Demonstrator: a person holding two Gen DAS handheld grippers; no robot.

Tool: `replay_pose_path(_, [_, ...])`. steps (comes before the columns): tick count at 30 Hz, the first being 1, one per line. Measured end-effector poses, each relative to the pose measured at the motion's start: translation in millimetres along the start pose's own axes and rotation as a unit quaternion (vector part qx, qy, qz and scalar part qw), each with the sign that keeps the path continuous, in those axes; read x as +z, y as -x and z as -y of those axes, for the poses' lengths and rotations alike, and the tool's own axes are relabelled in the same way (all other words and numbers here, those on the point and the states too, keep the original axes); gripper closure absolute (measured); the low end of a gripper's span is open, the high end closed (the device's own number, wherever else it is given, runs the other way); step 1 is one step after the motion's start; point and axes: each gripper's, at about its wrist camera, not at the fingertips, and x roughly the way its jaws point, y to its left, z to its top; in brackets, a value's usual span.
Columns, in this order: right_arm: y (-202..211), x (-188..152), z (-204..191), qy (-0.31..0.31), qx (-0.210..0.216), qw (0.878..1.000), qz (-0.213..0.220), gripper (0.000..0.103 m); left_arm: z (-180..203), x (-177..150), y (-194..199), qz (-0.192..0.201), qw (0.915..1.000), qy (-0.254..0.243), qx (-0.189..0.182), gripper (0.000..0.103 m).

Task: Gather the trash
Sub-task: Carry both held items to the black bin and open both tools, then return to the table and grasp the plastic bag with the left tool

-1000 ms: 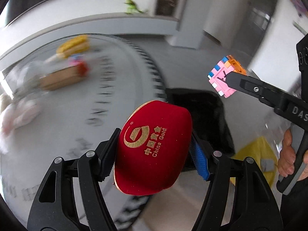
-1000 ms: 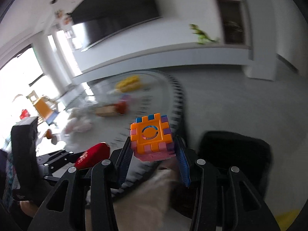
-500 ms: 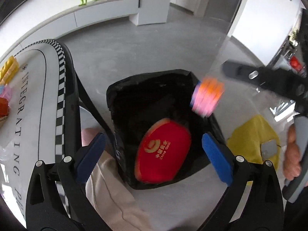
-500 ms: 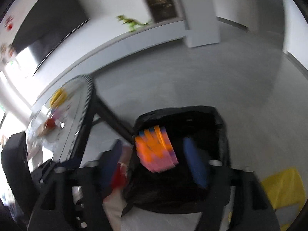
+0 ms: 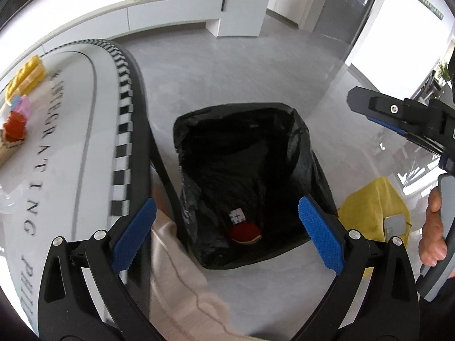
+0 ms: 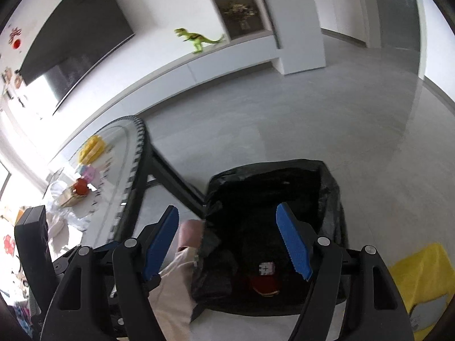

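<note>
Both claws hang spread and empty over the black-lined bin (image 5: pixel 244 176), left claw (image 5: pixel 227 236) and right claw (image 6: pixel 227 238). The red case (image 5: pixel 245 232) and puzzle cube (image 5: pixel 237 216) lie at its bottom; more clutter waits on the table (image 5: pixel 71 130).

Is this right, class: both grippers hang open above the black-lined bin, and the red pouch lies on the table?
Not quite. The red pouch lies inside the bin, as the left wrist view shows. Both the left gripper and right gripper are open.

Table (image 5: pixel 71 147) lettering: "INTEGRATING"; cube (image 5: pixel 237 216): "+".
</note>
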Motion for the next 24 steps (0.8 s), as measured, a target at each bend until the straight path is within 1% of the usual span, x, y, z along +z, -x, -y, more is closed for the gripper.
replay_pose_path(3, [5,-1,-26,0.025,0.013,1.0,0.003,0.031,-14,-4,17,0.017,0.9998,0.014,-0.001,0.006])
replay_pose_path(7, [8,-1,-67,0.06,0.042,0.997,0.002,0.031,-34,-14,42,0.036,0.9988,0.031,0.011,0.006])
replay_pose_path(11, [7,-4,-112,0.096,0.074,0.993,-0.001,0.031,-66,-30,71,0.055,0.9964,0.055,0.034,0.006])
replay_pose_path(13, [5,-7,-131,0.111,0.088,0.99,-0.005,0.031,-88,-41,86,0.067,0.9937,0.075,0.051,0.006])
replay_pose_path(17, [-5,-12,-180,0.145,0.113,0.983,-0.018,0.031,-139,-63,115,0.088,0.9851,0.128,0.074,0.006])
replay_pose_path(20, [-15,-18,-212,0.164,0.131,0.977,-0.032,0.031,-168,-78,132,0.096,0.9785,0.152,0.101,0.006])
replay_pose_path(24, [-26,-25,-254,0.188,0.155,0.969,-0.047,0.031,-210,-98,155,0.11,0.9667,0.191,0.13,0.006])
